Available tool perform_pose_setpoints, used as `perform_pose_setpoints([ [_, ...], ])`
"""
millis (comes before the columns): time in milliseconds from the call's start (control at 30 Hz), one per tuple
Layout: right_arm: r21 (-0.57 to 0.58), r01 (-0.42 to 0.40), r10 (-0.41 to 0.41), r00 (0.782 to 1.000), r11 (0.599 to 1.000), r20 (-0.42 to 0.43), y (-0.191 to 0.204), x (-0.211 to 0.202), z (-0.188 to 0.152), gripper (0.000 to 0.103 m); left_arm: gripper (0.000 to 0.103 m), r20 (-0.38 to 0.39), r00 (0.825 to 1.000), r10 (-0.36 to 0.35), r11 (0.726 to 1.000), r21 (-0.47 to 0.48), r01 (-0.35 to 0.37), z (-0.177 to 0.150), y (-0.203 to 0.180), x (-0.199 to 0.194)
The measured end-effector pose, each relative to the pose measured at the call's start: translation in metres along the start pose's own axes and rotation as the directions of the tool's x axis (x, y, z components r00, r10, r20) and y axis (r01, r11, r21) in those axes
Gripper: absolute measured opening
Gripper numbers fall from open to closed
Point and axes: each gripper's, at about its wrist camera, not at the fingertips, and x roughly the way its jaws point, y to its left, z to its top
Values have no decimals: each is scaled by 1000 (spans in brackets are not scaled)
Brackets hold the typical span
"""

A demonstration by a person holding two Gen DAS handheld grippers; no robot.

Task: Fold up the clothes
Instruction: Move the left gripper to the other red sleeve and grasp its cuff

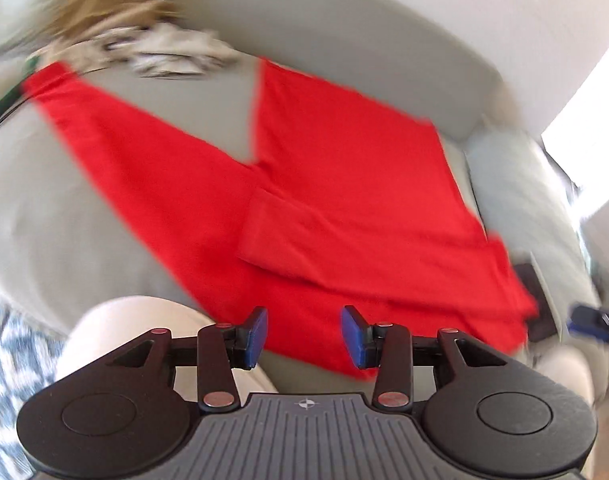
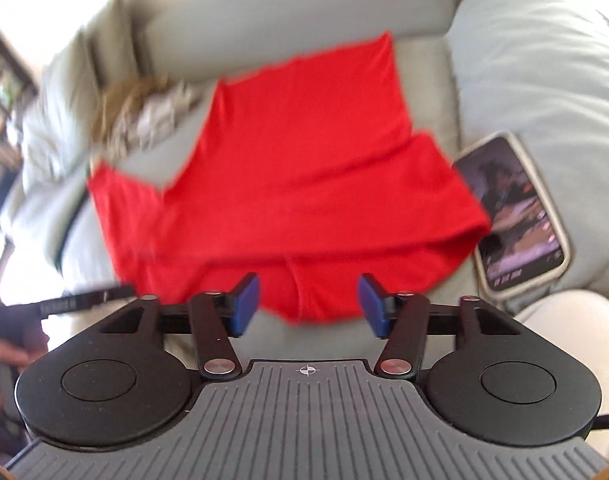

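Both of my wrist cameras look down at a red shirt (image 1: 344, 184) spread on a pale sofa cushion (image 1: 84, 184). In the left wrist view it fills the centre and right of the frame, with one long sleeve (image 1: 116, 136) running out flat toward the upper left and the other sleeve already folded across the body near the centre. My left gripper (image 1: 304, 336) sits at the bottom centre, jaws parted, with nothing between the blue pads; the shirt's near edge lies just beyond them. In the right wrist view the shirt is in the middle of the frame, and my right gripper (image 2: 309, 306) is spread wide and empty above its near hem.

A heap of unfolded clothes (image 1: 144, 44) lies at the upper left, blurred. A phone (image 2: 512, 212) rests on the cushion just right of the shirt.

I judge one sleeve fold finished and released. The next move calls for pinching the outstretched sleeve and carrying it across the body.
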Motion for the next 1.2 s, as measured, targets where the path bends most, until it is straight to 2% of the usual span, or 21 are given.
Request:
perform_pose_setpoints([
  [67,96,-12,8,999,995,40,-1,-1,11,84,44,67,997,24,988,-157,-14,9,34,-7],
  [200,229,-45,31,997,972,66,1,8,27,84,43,193,980,50,918,-396,32,24,97,-14],
  [300,253,-26,13,999,967,50,14,21,34,84,41,263,963,50,842,-529,101,38,140,-5],
  [433,260,-40,34,999,965,25,35,33,40,83,41,320,947,3,719,-659,221,58,190,22],
  [533,241,-58,54,998,969,20,50,35,42,83,44,298,953,-44,651,-716,254,75,215,54],
  [567,232,-62,59,998,971,21,55,35,42,83,45,300,953,-44,647,-718,256,81,219,61],
  [700,199,-73,67,997,977,38,71,34,47,83,48,289,956,-49,663,-706,248,117,229,84],
  [800,174,-77,70,996,982,45,83,38,52,83,46,287,957,-49,648,-720,249,138,239,100],
  [867,153,-84,79,996,985,42,90,41,54,83,44,299,954,-38,624,-738,256,150,247,109],
  [900,141,-89,84,996,986,39,93,43,55,83,40,308,951,-34,596,-758,267,154,253,114],
  [967,111,-94,91,995,989,28,99,46,56,83,38,332,943,-32,508,-807,301,160,266,123],
  [1000,98,-92,90,996,991,26,101,47,56,83,37,350,936,-26,475,-820,320,163,270,127],
  [1033,85,-90,88,996,992,26,103,48,56,83,37,359,933,-14,457,-828,325,166,274,129],
  [1100,66,-85,84,996,994,25,105,48,56,83,36,365,931,6,451,-832,324,175,278,134],
  [1167,57,-84,83,996,995,24,105,50,56,83,30,354,935,23,465,-832,304,182,281,140],
  [1200,57,-84,83,996,995,20,104,51,55,83,23,340,940,43,473,-835,280,184,281,142],
])
